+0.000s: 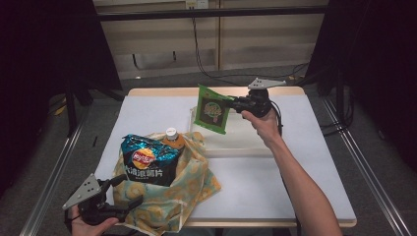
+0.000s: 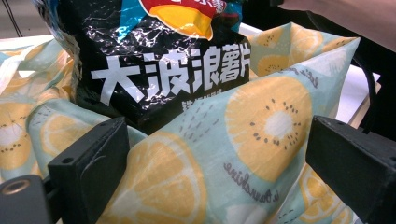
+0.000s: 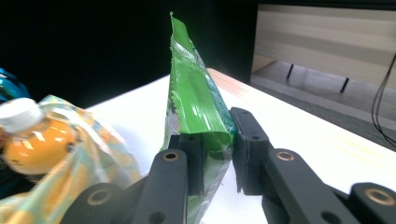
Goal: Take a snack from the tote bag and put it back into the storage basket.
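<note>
Above the far half of the white surface (image 1: pixel 305 147), toward one o'clock from the fruit-print cloth bag (image 1: pixel 196 182): green snack packet (image 1: pixel 212 109), hanging in the air, pinched at one sealed edge by the right hand-held gripper (image 1: pixel 235 104), jaws clamped on the crimped foil as seen in the right gripper view (image 3: pixel 196 98). Light by the look of it, puffed and crinkly, foil probably slick — best held on the flat seam, not the air-filled belly, where a squeeze could crush the contents or pop the pack. Likely to swing and flop from a single edge grip, so slow travel toward the bag mouth advisable. At seven o'clock, near the front edge: left hand-held gripper (image 1: pixel 129 194), jaws spread wide on either side of a fold of the bag's cloth (image 2: pixel 224 168), pads apparently not pressing — soft, limp fabric, prone to collapse over the opening. Already inside the bag: black crisp packet (image 1: pixel 147 161) and orange drink bottle (image 1: pixel 173 138), white cap up, leaving limited room at the bag's right side.
</note>
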